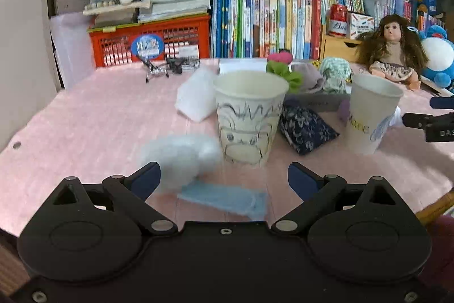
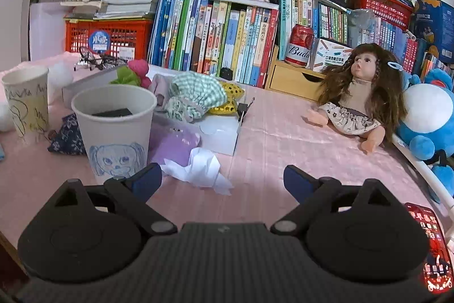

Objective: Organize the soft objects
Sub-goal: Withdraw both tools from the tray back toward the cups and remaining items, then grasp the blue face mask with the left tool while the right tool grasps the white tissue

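My left gripper point(image 1: 224, 178) stands open low over the pink table, nothing pressed between its pads. A white cotton tuft point(image 1: 181, 158) lies just ahead of its left finger, with a light blue cloth point(image 1: 227, 202) beside it. Behind them stands a paper cup with a scribbled face point(image 1: 249, 115), a dark blue patterned pouch point(image 1: 306, 129) and a second paper cup point(image 1: 371, 115). My right gripper point(image 2: 222, 179) is open too. A crumpled white tissue point(image 2: 198, 166) lies between its fingers, apart from both. The cup with a blue drawing point(image 2: 113, 129) stands at its left.
A white box point(image 2: 221, 135) holds a green checked cloth point(image 2: 195, 95), a purple soft thing point(image 2: 176, 144) and a pink-green toy point(image 2: 136, 73). A doll point(image 2: 357, 95) and blue plush point(image 2: 428, 115) sit right. A phone point(image 2: 431, 246) lies near right. Books and a red crate point(image 1: 147, 41) line the back.
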Demonstrator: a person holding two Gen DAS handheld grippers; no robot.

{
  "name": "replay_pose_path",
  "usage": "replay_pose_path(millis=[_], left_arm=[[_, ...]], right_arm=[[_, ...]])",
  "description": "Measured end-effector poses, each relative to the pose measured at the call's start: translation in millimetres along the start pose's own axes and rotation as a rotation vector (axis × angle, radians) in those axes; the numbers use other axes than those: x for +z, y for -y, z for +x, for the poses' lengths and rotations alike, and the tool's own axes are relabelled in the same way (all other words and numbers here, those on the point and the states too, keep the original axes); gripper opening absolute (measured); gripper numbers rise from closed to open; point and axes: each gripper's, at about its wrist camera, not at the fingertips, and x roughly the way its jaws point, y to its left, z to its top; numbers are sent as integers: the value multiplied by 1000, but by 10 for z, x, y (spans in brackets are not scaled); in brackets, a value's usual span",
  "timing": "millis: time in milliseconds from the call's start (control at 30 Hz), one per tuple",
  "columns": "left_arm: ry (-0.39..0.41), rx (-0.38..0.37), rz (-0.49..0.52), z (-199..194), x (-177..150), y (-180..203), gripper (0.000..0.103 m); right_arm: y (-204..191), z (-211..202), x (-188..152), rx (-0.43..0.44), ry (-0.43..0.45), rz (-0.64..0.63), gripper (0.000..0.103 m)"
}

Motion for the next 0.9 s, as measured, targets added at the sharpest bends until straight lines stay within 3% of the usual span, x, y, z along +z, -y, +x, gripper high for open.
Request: replay_pose_path(millis=[400, 900], left_arm=[[-31, 44, 71, 100, -210, 63, 96], [-56, 29, -3, 372, -188, -23, 92]], right_arm=[[-67, 210, -45, 20, -39, -65, 97], [-116, 418, 4, 59, -66, -99, 97]])
